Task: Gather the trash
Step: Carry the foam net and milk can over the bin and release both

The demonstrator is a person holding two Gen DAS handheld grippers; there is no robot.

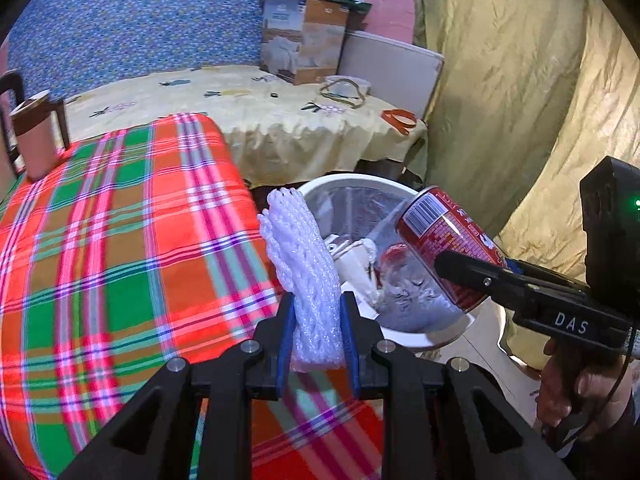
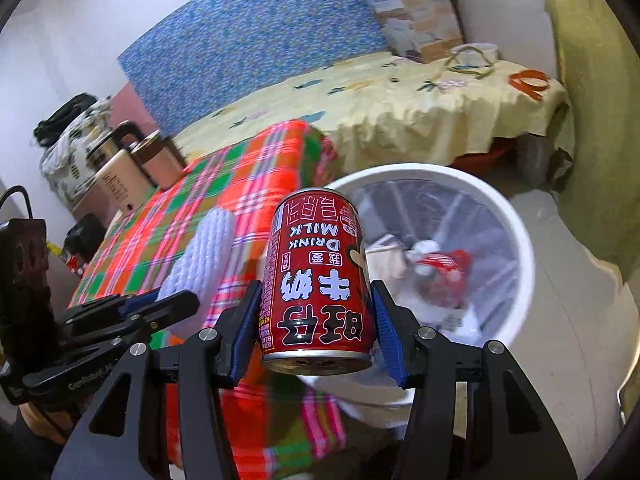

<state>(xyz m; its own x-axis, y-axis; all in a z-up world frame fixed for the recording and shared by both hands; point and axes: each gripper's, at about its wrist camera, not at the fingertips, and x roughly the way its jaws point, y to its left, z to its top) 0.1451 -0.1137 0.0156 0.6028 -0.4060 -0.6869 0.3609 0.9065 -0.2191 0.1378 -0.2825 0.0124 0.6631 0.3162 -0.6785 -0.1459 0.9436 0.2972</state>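
A lived-in room of a home is being shown. Tables are being covered by a plaid cloth [image 1: 120,240] and a yellow embroidered cloth [image 2: 420,108], a kettle [image 2: 116,168] is being kept alongside, and household rubbish is being gathered in a lined white bin [image 2: 516,240].

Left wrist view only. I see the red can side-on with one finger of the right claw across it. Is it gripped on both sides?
Observer: Yes. The right claw has a blue pad pressed on each side of the red can.
Operator: Which way up is the label?
Observer: Upside down in the right wrist view; it reads "DRINK MILK".
Operator: Anything next to the mug at the far end of the plaid table?
Observer: A beige kettle stands right beside it, outside your view.
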